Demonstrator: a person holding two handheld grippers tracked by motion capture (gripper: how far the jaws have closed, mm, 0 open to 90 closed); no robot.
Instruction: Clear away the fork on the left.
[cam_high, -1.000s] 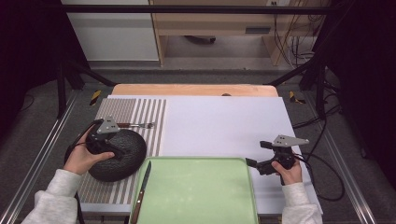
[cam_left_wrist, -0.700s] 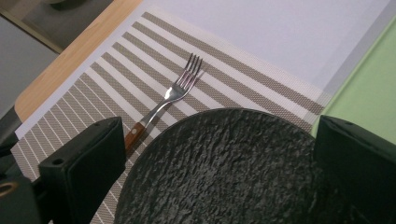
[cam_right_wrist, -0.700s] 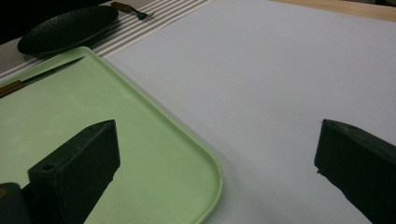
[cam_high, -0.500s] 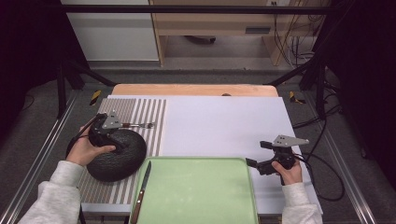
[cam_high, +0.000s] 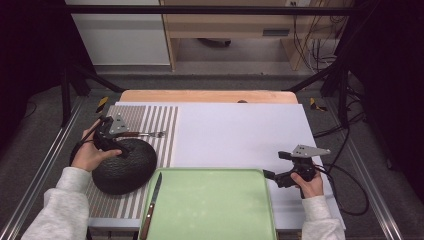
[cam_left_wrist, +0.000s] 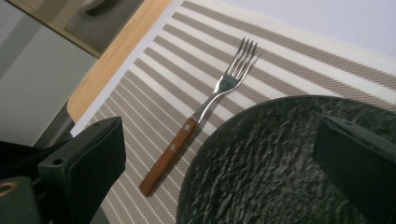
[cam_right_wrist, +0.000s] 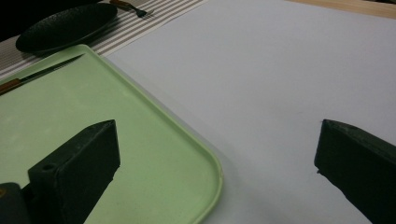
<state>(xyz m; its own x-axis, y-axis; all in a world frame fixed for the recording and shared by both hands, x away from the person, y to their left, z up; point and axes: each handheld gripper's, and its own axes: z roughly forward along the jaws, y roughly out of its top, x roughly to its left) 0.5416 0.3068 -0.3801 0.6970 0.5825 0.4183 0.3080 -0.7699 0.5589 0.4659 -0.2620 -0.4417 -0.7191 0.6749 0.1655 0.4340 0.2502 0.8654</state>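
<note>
1. White sheeting covers the table, with a striped mat on its left side and dark floor all round.
2. Nearest the person, a green tray lies at the front edge; a knife rests along the tray's left rim.
3. On the right, the right gripper hangs just off the tray's right edge, its jaws wide apart and holding nothing. Its own view shows the tray's rounded corner under the left jaw and bare white under the right one.
4. On the left, the left gripper sits over the far rim of a black plate on the mat, jaws spread wide with nothing between them.
5. Just beyond the plate lies a fork, wooden handle toward the gripper, tines pointing right.
6. The left gripper view shows the plate's rough texture and the fork lying just beside the rim without touching it; the high view cannot settle that gap.
</note>
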